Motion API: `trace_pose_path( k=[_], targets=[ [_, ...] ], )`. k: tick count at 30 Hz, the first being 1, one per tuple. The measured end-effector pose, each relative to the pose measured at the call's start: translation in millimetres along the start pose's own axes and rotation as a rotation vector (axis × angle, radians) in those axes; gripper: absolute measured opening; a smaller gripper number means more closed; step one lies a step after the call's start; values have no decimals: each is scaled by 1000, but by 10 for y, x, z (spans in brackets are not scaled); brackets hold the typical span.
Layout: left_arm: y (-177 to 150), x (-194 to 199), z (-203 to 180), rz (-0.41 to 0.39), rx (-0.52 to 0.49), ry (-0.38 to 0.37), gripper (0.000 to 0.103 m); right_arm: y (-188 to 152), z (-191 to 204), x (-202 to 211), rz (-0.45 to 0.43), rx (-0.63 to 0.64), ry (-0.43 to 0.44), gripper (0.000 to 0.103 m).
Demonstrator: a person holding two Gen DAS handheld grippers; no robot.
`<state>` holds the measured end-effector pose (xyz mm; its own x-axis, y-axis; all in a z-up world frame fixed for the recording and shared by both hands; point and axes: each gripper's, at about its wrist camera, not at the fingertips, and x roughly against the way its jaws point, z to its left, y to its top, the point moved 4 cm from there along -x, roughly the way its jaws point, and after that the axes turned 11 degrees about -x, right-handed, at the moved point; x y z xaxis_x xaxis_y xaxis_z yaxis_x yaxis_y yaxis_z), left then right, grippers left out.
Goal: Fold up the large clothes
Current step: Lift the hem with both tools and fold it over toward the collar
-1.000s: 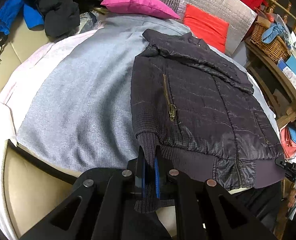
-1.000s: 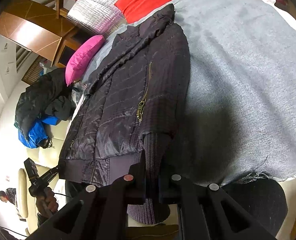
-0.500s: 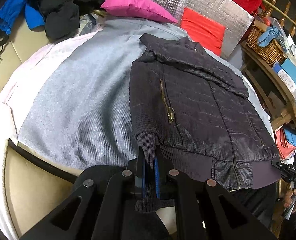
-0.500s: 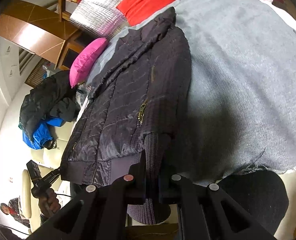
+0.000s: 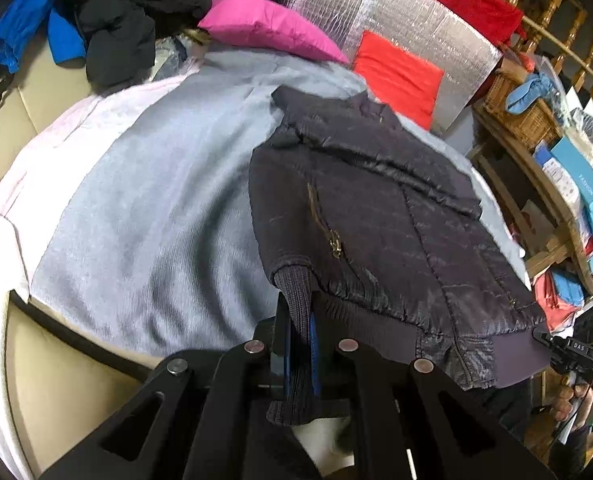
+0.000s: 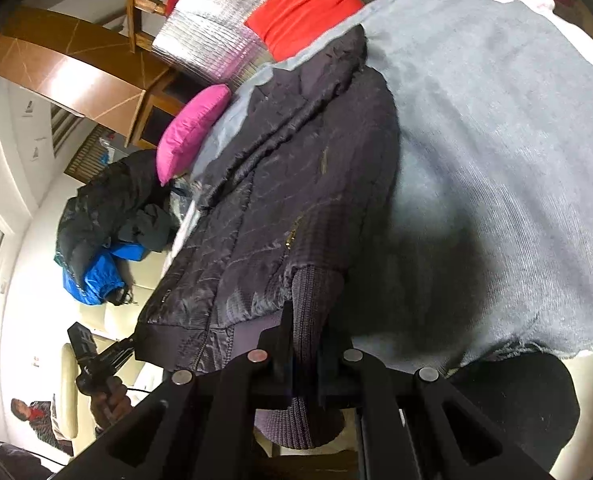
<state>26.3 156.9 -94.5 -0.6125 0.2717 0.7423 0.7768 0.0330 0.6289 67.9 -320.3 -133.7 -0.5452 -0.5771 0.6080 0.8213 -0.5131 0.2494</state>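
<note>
Each gripper, left [image 5: 300, 332] and right [image 6: 306, 332], pinches a ribbed cuff at six o'clock while the jacket [image 5: 376, 216] lies flat on the blanket [image 5: 148, 216] toward twelve, and I reckon a hard tug could slip the knit free or drag the jacket askew.

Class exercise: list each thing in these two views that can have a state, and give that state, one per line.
Left hand-held gripper: shut on a ribbed cuff.
Right hand-held gripper: shut on a ribbed cuff.
Dark jacket: spread flat on the grey blanket, pocket zipper closed.
Pink pillow: lying beyond the jacket.
</note>
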Motion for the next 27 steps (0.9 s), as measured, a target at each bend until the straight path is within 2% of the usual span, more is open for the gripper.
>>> trace_pose_path(
  k=[3,7,12,27],
  targets=[
    [-1,-75,46,19,11,2,8,43,23,23,-5,4,16,8],
    [-19,-170,65,60,14,7,8,45,-102,-65,19,-26,-6,8],
    [240,21,-10,-25,-3,-7,8,127,72,14,-4,8,17,8],
    [614,13,-44,-91,-11,-19,8,465,379,92,-66,40,82,8]
  ],
)
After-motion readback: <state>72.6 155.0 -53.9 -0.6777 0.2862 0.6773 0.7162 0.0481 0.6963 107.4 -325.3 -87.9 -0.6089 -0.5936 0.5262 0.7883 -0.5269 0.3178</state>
